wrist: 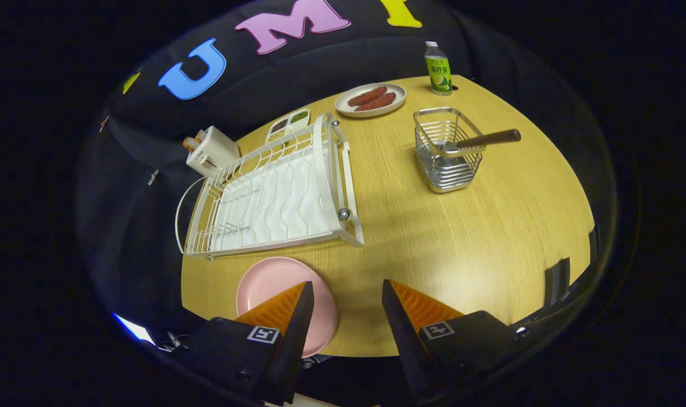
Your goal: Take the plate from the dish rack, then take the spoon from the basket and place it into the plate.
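A pink plate lies flat on the wooden table, in front of the white dish rack and partly under my left finger. The rack holds no dishes. Further off, to the right of the rack, stands a wire basket with a spoon in it, its brown handle sticking out over the rim to the right. My gripper hangs open above the table's near edge, with nothing between its fingers. The basket is well beyond them.
At the far side of the table sit a plate of sausages, a green bottle and a small divided dish. A white box-like holder stands behind the rack. Bare tabletop stretches between the plate and the basket.
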`<move>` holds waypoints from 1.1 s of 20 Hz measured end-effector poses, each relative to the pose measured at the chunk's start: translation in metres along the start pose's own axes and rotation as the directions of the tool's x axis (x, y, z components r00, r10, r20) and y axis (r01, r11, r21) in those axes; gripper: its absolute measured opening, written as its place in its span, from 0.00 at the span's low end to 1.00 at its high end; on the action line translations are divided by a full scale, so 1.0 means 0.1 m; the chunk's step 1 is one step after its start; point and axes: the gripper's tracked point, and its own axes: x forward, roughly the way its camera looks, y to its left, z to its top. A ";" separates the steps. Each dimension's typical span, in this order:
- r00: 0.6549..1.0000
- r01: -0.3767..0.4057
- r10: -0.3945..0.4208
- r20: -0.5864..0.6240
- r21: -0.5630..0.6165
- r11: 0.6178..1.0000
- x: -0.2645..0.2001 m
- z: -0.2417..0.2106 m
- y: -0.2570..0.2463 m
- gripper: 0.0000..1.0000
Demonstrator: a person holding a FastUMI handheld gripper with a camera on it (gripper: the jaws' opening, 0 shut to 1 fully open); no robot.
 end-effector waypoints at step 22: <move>0.937 0.240 -0.157 0.313 -0.246 0.939 0.12 1.47 -1.54 0.78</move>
